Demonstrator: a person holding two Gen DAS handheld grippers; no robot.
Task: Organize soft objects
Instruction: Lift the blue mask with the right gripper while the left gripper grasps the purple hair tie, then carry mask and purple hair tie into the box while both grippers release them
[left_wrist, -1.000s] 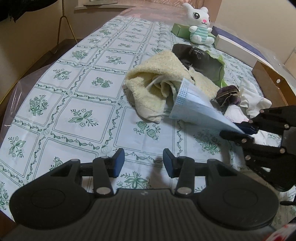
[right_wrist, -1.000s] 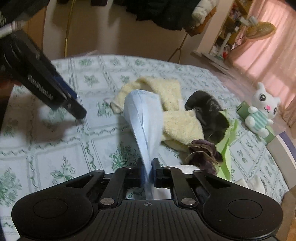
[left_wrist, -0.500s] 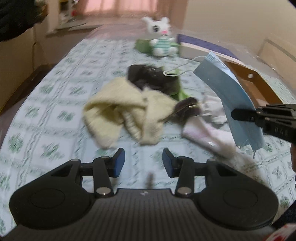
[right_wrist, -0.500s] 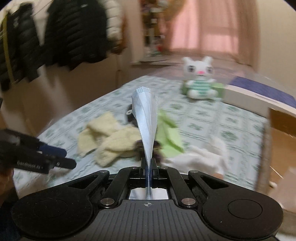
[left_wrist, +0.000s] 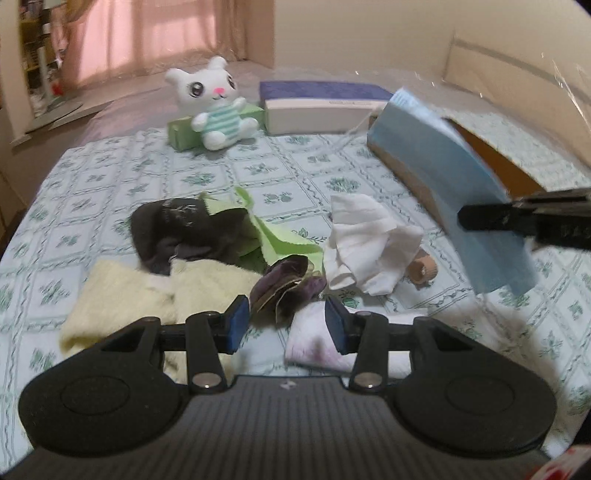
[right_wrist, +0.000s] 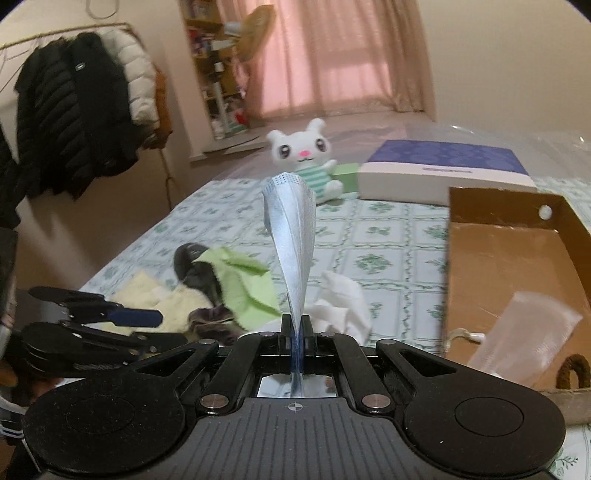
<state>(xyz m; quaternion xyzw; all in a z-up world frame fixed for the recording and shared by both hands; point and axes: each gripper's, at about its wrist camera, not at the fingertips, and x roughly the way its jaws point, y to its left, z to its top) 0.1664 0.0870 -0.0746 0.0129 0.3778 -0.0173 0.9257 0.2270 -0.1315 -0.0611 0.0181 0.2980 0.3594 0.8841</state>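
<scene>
My right gripper (right_wrist: 295, 325) is shut on a blue face mask (right_wrist: 291, 236), held in the air left of the open cardboard box (right_wrist: 506, 266). In the left wrist view the mask (left_wrist: 450, 184) hangs from the right gripper (left_wrist: 469, 218) in front of the box (left_wrist: 491, 162). My left gripper (left_wrist: 286, 321) is open and empty, low over a dark purple pouch (left_wrist: 288, 284). On the table lie a cream towel (left_wrist: 147, 295), a black cloth (left_wrist: 184, 229), a green cloth (left_wrist: 273, 240) and a white cloth (left_wrist: 365, 240).
A plush rabbit (left_wrist: 214, 107) leans on a green box (left_wrist: 181, 131) at the far end, beside a white and purple box (left_wrist: 317, 107). A small wooden roll (left_wrist: 423, 271) lies by the white cloth. The cardboard box holds a clear bag (right_wrist: 528, 339).
My right gripper lifted the mask off the towel and carried it right, towards the cardboard box. My left gripper swung towards the pile and stays open.
</scene>
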